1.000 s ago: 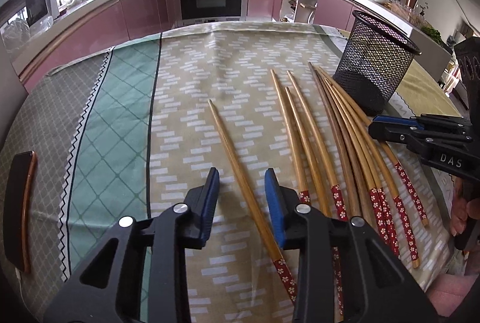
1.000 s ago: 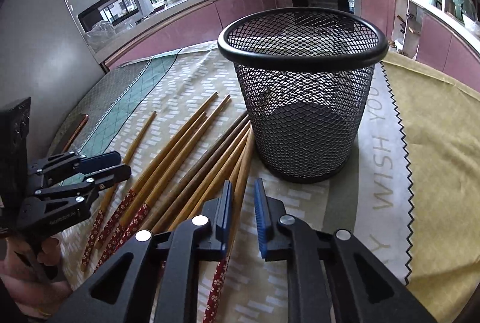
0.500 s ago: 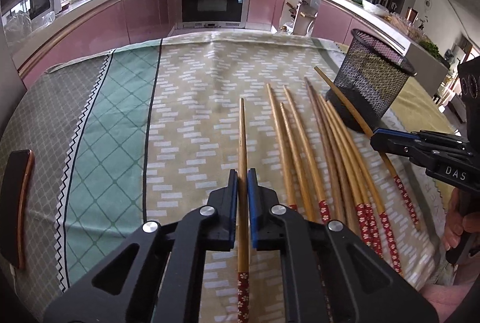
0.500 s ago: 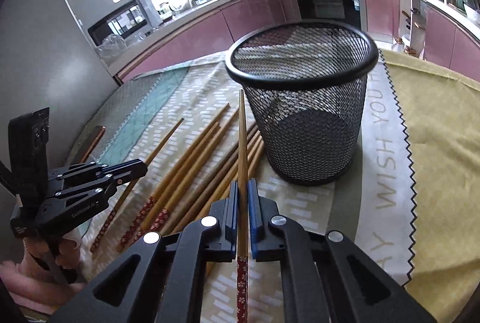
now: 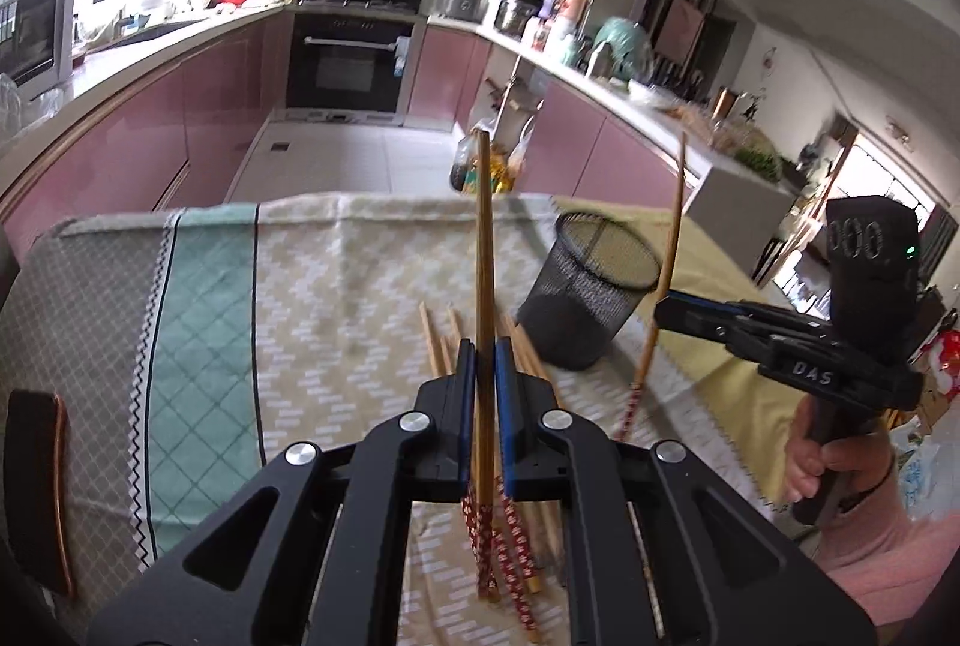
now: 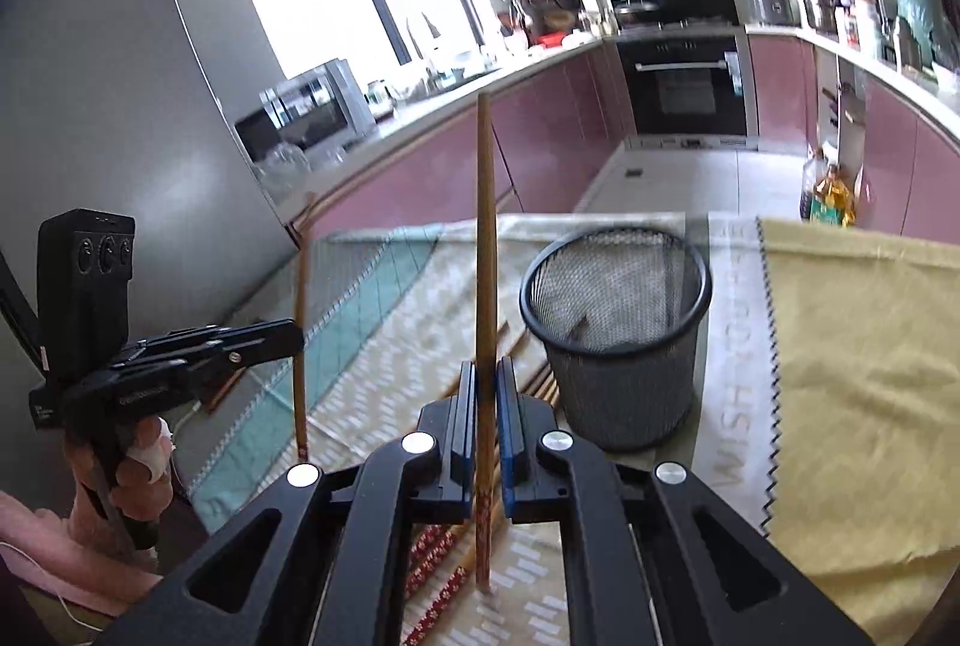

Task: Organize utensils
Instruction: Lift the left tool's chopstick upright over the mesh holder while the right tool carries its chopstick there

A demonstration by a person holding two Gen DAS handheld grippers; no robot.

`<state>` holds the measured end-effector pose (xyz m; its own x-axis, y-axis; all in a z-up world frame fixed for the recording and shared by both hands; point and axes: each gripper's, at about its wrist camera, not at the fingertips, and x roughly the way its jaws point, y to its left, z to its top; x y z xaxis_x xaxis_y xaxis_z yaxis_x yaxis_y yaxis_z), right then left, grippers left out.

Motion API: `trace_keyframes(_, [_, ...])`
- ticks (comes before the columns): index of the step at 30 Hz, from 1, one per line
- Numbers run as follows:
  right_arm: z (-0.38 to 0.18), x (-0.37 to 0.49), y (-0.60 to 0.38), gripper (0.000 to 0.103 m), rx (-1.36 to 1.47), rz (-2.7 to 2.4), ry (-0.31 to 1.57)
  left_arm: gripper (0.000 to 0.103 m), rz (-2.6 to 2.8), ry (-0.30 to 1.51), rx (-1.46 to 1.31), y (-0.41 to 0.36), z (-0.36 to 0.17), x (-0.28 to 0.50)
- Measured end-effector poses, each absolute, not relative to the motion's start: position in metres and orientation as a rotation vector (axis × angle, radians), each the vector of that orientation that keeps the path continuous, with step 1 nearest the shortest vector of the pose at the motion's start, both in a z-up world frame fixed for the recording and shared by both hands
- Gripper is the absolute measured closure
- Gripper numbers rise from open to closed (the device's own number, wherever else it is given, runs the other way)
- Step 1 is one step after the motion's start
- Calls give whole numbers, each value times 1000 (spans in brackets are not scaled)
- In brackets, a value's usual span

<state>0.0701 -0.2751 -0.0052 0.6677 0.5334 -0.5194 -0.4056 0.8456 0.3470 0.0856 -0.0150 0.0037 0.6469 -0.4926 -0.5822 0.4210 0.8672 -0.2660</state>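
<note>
My left gripper [image 5: 485, 352] is shut on a wooden chopstick [image 5: 483, 238] that points up and away, lifted off the table. My right gripper [image 6: 485, 373] is shut on another chopstick [image 6: 485, 226], also raised and pointing upward. Each gripper shows in the other's view: the right gripper [image 5: 666, 307] with its chopstick [image 5: 669, 250], the left gripper [image 6: 294, 337] with its chopstick [image 6: 300, 322]. Several more chopsticks [image 5: 528, 544] with red flowered ends lie on the cloth below. A black mesh cup [image 6: 618, 334] stands upright and looks empty, just right of the right gripper.
The table carries a patterned cloth [image 5: 312, 286] with a green band and a yellow cloth [image 6: 852, 376] at the right. A dark flat object [image 5: 36, 484] lies at the table's left edge. Pink kitchen cabinets and an oven [image 5: 354, 64] stand beyond. A person's hand [image 5: 840, 466] holds the right gripper's handle.
Both grippers closed, each on one chopstick, and lifted them off the cloth. The held chopsticks now tilt upward and the table looks farther below.
</note>
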Motion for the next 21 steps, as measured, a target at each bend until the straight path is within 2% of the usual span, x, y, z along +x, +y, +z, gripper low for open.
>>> trace_keyframes(8, [30, 74, -293, 97, 228, 543, 551, 96, -578, 577, -176, -16, 51, 90])
trace_keyframes(21, [78, 95, -323, 97, 201, 484, 428, 96, -671, 458, -160, -71, 105, 132])
